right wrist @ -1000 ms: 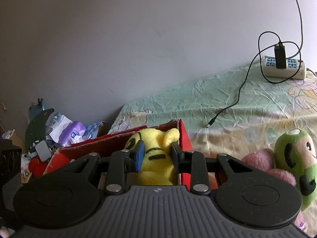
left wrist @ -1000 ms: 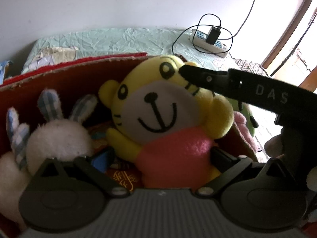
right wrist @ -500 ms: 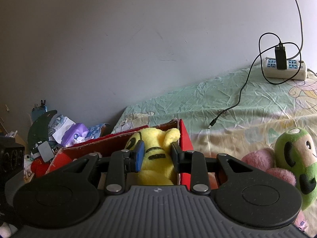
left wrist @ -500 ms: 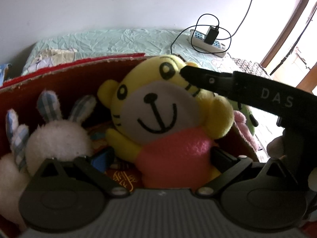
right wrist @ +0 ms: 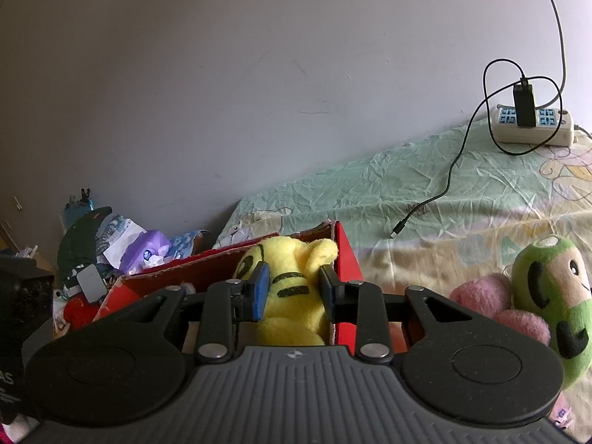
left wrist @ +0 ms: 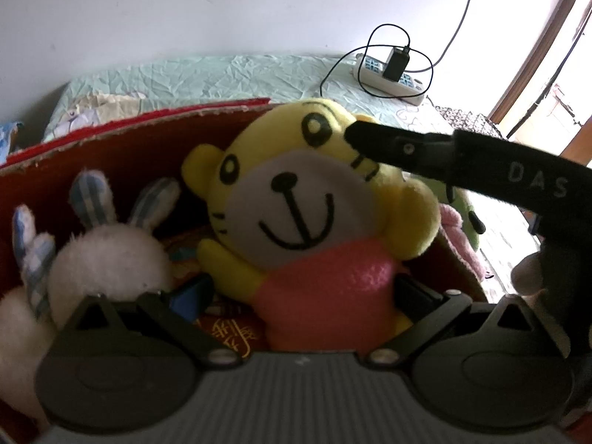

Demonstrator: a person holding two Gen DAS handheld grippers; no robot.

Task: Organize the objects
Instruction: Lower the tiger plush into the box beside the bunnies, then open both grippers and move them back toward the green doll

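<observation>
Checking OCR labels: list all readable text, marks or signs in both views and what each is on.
"DAS": white letters on the black right gripper finger shell, left wrist view.
Gold characters on the red printed item in the red cardboard box: blurred, unreadable.
Purple tissue pack print: too small.
White power strip: no legible marking.

- The left gripper [left wrist: 299, 292] has a grey ribbed body at the near edge, flanked by two round matte-black discs.
- Black angled link arms run from the discs to the jaws, each pinned with a silver screw.
- One finger pad [left wrist: 190, 294] on it is blue; the other is black.
- The right gripper [right wrist: 292, 288] is built the same: ribbed grey body with a small cross mark, black discs, silver screws.
- Its left pad [right wrist: 259, 290] is blue, the right one black.
- Seen from the left wrist, its black finger bears white letters "DAS" and one small screw.
</observation>
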